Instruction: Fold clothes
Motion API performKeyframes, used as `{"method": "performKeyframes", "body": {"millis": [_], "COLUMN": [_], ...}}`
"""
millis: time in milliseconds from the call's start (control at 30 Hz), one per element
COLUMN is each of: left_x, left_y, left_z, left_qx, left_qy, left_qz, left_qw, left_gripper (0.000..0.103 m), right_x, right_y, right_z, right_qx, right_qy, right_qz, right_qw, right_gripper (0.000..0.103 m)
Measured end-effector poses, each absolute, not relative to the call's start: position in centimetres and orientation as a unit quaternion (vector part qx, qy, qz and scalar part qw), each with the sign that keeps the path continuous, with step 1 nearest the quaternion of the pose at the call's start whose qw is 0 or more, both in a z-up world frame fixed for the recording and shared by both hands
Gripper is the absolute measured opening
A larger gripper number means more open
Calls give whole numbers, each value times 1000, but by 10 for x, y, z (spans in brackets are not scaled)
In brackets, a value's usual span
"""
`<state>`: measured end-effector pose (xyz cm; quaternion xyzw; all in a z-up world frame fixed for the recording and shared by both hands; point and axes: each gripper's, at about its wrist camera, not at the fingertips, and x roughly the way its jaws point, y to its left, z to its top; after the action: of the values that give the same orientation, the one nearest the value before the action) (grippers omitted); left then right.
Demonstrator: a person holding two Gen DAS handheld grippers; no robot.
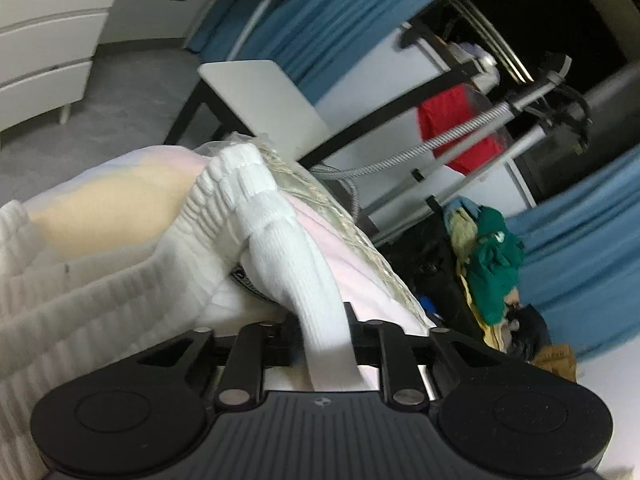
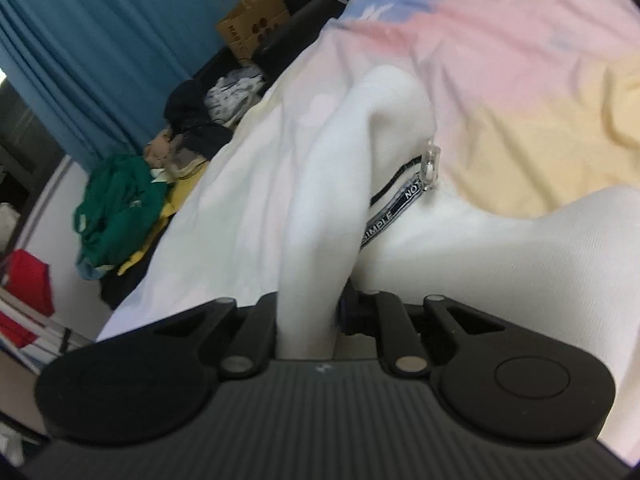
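Observation:
A white ribbed knit garment (image 1: 224, 200) lies bunched on a bed with a pastel pink, yellow and blue sheet (image 1: 100, 200). A taut strip of it runs down into my left gripper (image 1: 324, 320), whose jaws are shut on the cloth. In the right wrist view the same white garment (image 2: 480, 248) shows a black-and-white label tape (image 2: 394, 208) with a clear clip. A fold of it is pulled up into my right gripper (image 2: 310, 300), also shut on the cloth. The fingertips of both grippers are mostly hidden by fabric. The pastel sheet (image 2: 500, 60) spreads beyond it.
A heap of green and yellow clothes (image 1: 496, 264) (image 2: 120, 208) lies beside the bed. Behind it are a red garment (image 1: 452, 120), a metal stand (image 1: 492, 114), blue curtains (image 1: 340, 12) (image 2: 100, 40), a white side table (image 1: 264, 96) and a brown paper bag (image 2: 252, 28).

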<state>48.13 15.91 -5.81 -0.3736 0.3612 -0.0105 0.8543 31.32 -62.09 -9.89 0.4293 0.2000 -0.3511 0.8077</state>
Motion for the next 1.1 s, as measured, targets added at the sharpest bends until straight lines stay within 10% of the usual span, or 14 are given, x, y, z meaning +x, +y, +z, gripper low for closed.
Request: {"method": "performKeyframes", "body": {"millis": [333,567,1000,1033,1100], "left_x": [366,277,322,326,331], "left_y": [182,208,184,180,178], "left_z": [-28,-42,-97,-98,-98], "left_qx": [-404,-432,-447,-440,-433], "left_qy": [312,346,292,290,289], "left_qz": [-80,-6,46,60,82], "left_qw": [856,833,844,848,850], "left_gripper": [82,93,76,72,31], "right_x": [175,113,175,182,191], "right_y": [-604,-589,-597,-597,-597], "right_z": [-86,-125,-170,-168,-162], "right_qx": [477,559,594,579,554], "right_qy": [124,168,108,108,115], "right_qz": [-279,-243,-215,-225,-252], "right_qw": [824,775,767,776,785], "right_gripper": [66,69,68,60,30]}}
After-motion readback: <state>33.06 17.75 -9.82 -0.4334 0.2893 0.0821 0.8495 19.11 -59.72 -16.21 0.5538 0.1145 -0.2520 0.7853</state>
